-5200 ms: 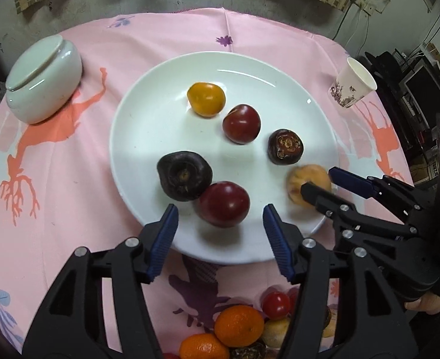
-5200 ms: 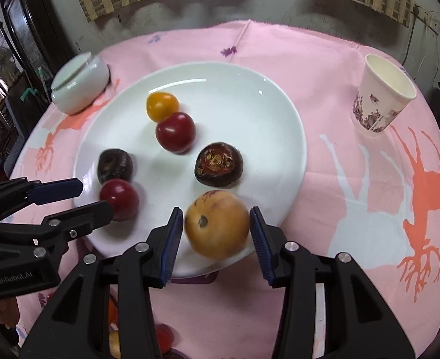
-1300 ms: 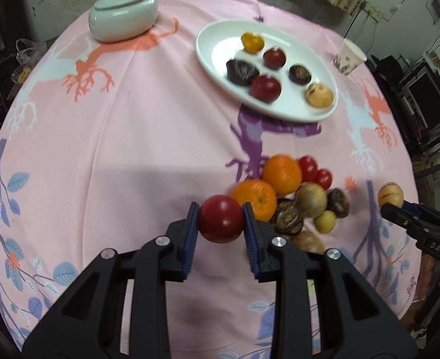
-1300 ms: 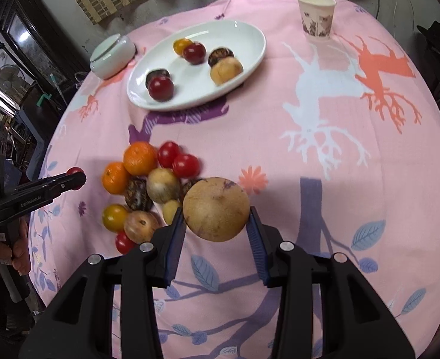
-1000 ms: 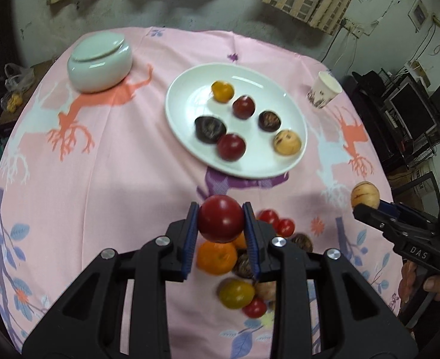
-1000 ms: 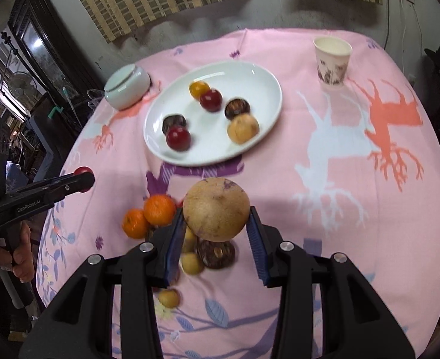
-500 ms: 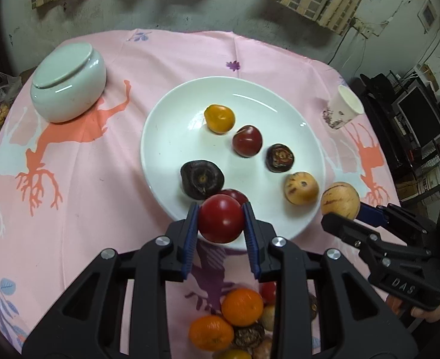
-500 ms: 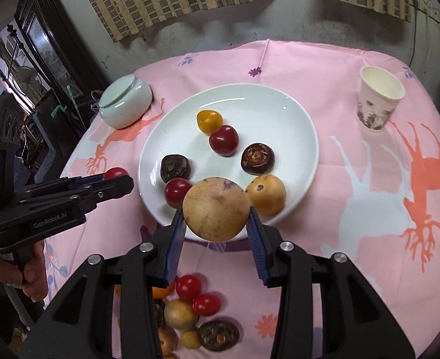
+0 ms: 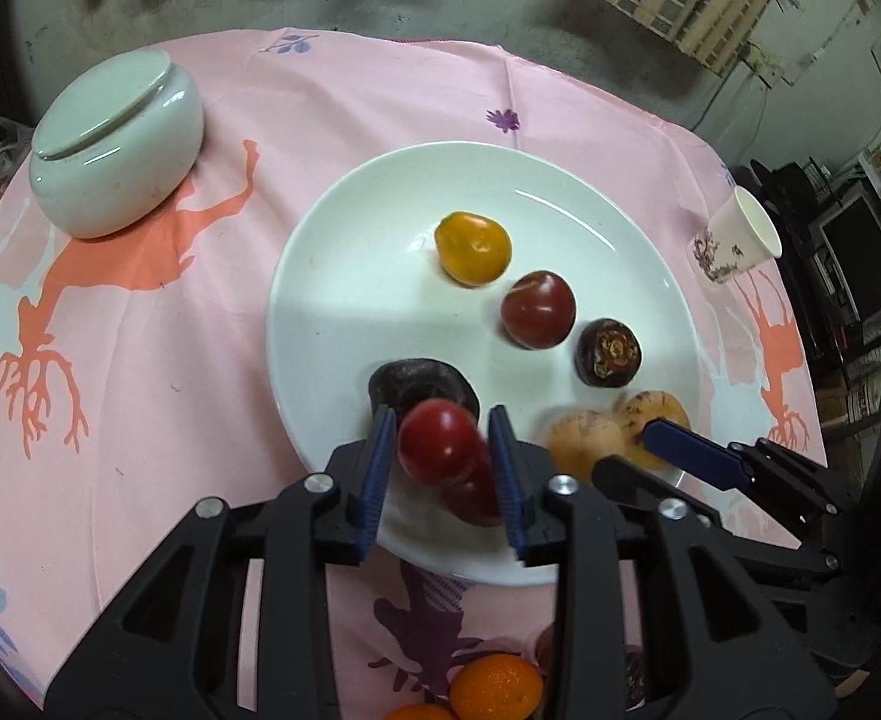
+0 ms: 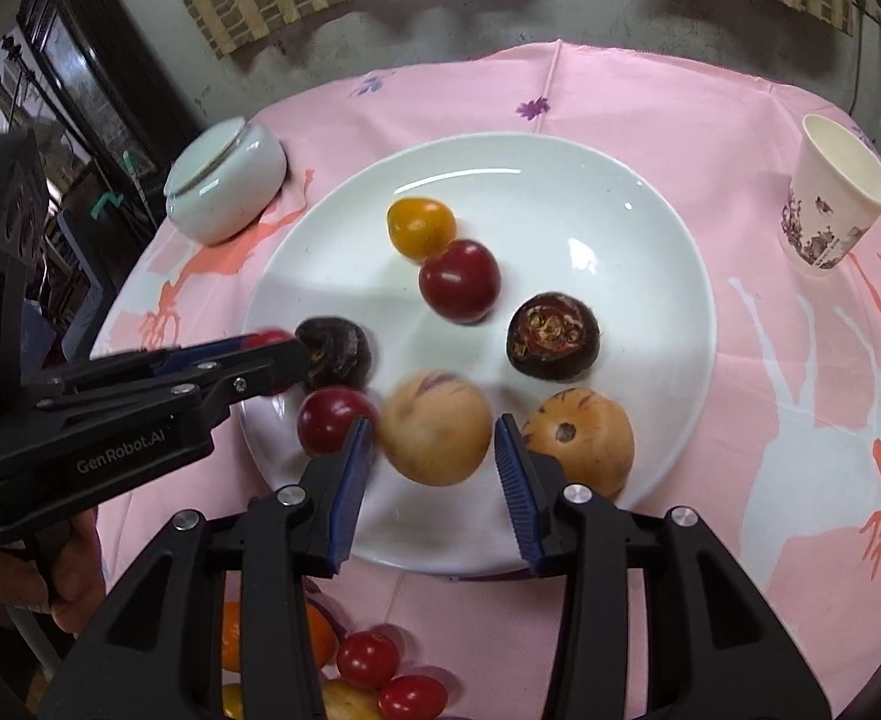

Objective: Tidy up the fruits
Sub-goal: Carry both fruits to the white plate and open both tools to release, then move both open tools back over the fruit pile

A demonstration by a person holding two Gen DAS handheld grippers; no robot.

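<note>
A white plate [image 9: 380,276] [image 10: 650,252] holds an orange fruit [image 9: 472,247], a dark red fruit [image 9: 538,309], two dark purple fruits [image 9: 608,353] [image 10: 333,351], a red fruit [image 10: 333,427] and a tan fruit [image 10: 581,443]. My left gripper [image 9: 440,456] is over the plate's near rim with a red fruit [image 9: 440,441] between its slightly parted jaws. My right gripper [image 10: 434,456] has its jaws wider than the tan fruit [image 10: 436,427] blurred between them, just above the plate.
A lidded white bowl [image 9: 113,141] stands at the back left. A paper cup [image 10: 833,204] stands at the right. Loose oranges [image 9: 494,687] and small red fruits [image 10: 368,657] lie on the pink cloth near me. A hand [image 10: 20,576] holds the left gripper.
Both grippers have come forward and down over the plate's near edge. Their jaws have parted from the red fruit and the tan fruit they held.
</note>
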